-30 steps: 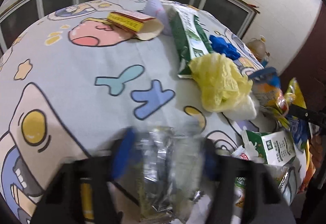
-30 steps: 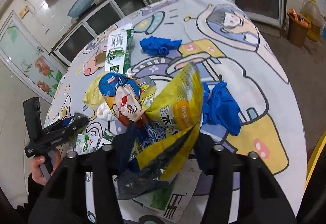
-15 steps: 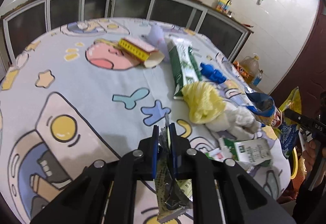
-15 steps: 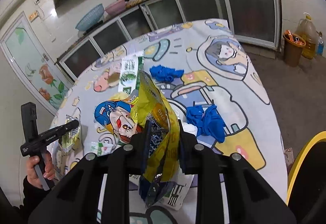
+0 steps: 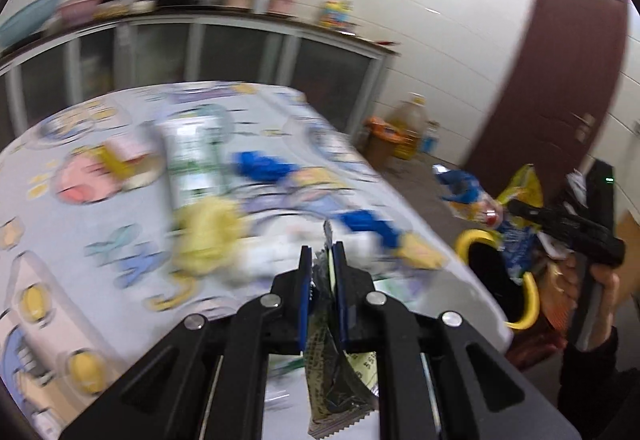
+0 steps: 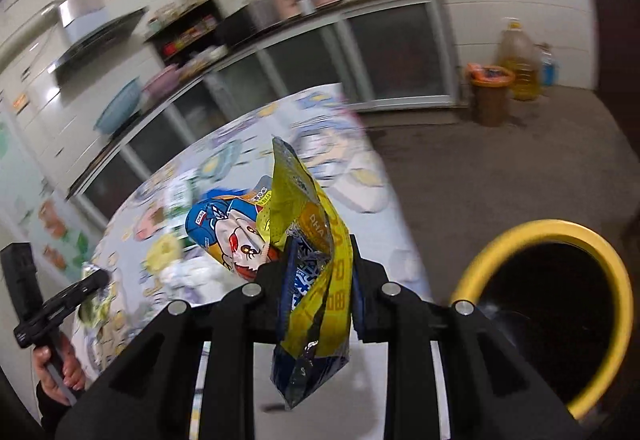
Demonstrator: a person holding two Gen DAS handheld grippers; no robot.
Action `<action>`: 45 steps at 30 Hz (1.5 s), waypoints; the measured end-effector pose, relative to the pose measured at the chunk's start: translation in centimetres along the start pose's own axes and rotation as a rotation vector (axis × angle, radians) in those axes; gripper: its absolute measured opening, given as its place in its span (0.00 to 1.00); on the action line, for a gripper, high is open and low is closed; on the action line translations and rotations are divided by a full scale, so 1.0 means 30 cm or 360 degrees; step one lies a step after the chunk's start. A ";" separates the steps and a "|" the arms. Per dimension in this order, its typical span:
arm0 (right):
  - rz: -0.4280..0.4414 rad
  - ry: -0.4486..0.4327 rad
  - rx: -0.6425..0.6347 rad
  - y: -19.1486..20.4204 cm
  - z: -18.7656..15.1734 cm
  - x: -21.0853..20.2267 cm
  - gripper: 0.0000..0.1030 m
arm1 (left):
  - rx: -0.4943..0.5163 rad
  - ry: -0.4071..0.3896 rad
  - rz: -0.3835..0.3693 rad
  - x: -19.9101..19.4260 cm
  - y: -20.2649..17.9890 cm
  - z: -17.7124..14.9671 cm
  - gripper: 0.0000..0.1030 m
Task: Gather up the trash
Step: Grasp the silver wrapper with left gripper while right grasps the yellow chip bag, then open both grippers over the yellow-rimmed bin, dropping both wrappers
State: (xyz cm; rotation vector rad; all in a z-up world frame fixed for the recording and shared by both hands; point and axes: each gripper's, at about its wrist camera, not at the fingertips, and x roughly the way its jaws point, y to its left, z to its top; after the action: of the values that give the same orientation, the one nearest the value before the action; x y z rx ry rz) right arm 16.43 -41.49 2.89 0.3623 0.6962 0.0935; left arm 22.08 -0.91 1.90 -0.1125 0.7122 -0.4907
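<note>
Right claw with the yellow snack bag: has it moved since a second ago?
Yes. The right claw, shut on the yellow snack bag, has swung off the table toward the yellow-rimmed bin.

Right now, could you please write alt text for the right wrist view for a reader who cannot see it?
The right claw is shut on crumpled yellow and blue snack bags, near a yellow-rimmed bin with a dark inside at lower right. Behind lies a blurred cartoon-print table with more litter; at far left, a hand holds the other tool.
</note>
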 end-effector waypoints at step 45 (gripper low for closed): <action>-0.0525 -0.0125 0.0449 -0.602 -0.150 -0.215 0.53 | 0.0361 0.0037 -0.0701 0.430 -0.730 -0.034 0.80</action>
State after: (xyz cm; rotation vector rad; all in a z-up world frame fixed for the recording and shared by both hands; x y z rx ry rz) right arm 7.97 -58.33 -2.78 0.5130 0.6843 -0.3332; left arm 21.19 -26.17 -0.85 -0.0499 0.6502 -0.9920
